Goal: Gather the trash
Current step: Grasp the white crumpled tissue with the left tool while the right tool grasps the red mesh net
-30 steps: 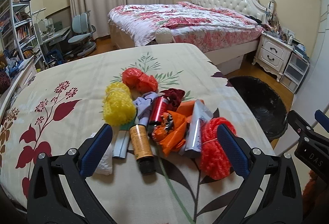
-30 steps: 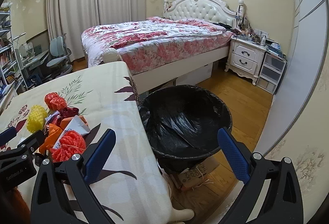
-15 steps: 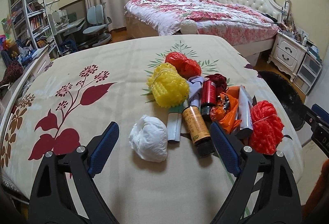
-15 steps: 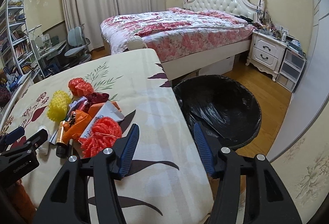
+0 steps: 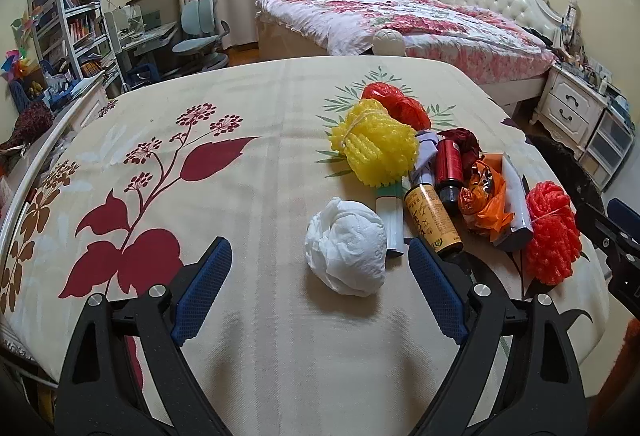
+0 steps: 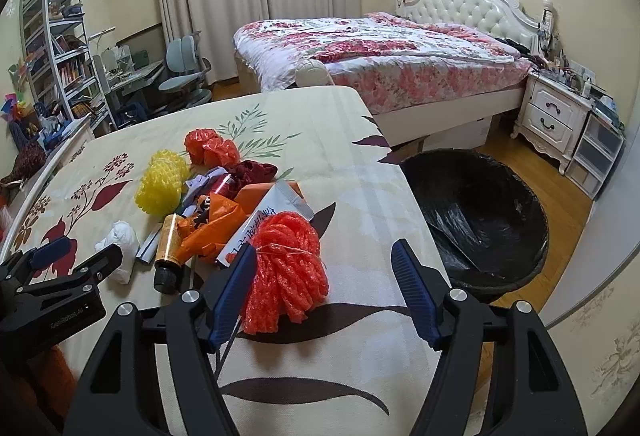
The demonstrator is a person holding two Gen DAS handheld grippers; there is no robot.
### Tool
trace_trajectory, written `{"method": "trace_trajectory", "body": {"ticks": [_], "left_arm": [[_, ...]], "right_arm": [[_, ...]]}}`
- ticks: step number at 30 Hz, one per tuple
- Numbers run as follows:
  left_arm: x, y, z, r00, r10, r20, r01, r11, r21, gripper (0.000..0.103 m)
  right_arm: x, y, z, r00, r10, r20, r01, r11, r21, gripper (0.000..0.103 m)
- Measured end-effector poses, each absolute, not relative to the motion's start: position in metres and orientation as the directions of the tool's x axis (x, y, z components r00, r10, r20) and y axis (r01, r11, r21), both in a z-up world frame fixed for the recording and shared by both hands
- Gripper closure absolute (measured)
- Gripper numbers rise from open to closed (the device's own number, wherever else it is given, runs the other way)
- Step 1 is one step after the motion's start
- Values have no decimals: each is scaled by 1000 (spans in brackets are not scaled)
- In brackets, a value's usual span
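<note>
A pile of trash lies on the cream floral table (image 5: 248, 164). It holds a crumpled white tissue (image 5: 346, 246), a yellow foam net (image 5: 376, 144), an orange bottle (image 5: 432, 218), a red can (image 5: 449, 166), an orange wrapper (image 5: 486, 198) and a red foam net (image 5: 552, 232). My left gripper (image 5: 318, 286) is open and empty, just short of the tissue. My right gripper (image 6: 322, 286) is open, with the red foam net (image 6: 286, 270) between its fingers at the left one. A black-lined bin (image 6: 476, 212) stands right of the table.
A bed with a floral cover (image 6: 376, 52) stands behind the table. A white nightstand (image 6: 554, 116) is at the right. Shelves and desk chairs (image 5: 200, 32) are at the back left. The table edge (image 6: 404, 180) drops beside the bin.
Both grippers swung left. The left one now faces the white tissue instead of the pile's middle. The right one turned from the bin to the red foam net.
</note>
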State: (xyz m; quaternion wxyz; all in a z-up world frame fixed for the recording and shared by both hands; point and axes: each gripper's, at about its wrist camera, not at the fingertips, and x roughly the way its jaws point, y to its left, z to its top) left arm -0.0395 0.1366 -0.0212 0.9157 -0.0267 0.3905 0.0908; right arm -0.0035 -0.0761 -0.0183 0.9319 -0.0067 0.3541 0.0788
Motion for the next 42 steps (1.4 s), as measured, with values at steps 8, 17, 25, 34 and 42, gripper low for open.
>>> {"method": "trace_trajectory", "body": {"ticks": [8,17,25,34,42], "left_arm": [[-26,141,-37,630,91,-771,-175,984,-26,37],[-33,137,-37,645,34,-764,-128,990,-64,66],[-42,146,-25,672,83,-736,-163,986,-38,66],[-43,145,-24,684,91,-724,-168,985,-35,66],[-46,134,-16,708,73,-703,-146,988,-45,67]], "right_arm": [[-1,-76,-22,731,129,-670,-142,989,35,35],[-3,-68,-26,725,144,-674,-168,985,30,35],[-4,-57,-26,722,167,-672,-197,980,31,35],[2,-49,-45,682,168,-712,-218,976,21,44],[-5,-55,-41,685,196,-702,-235,971,42,60]]}}
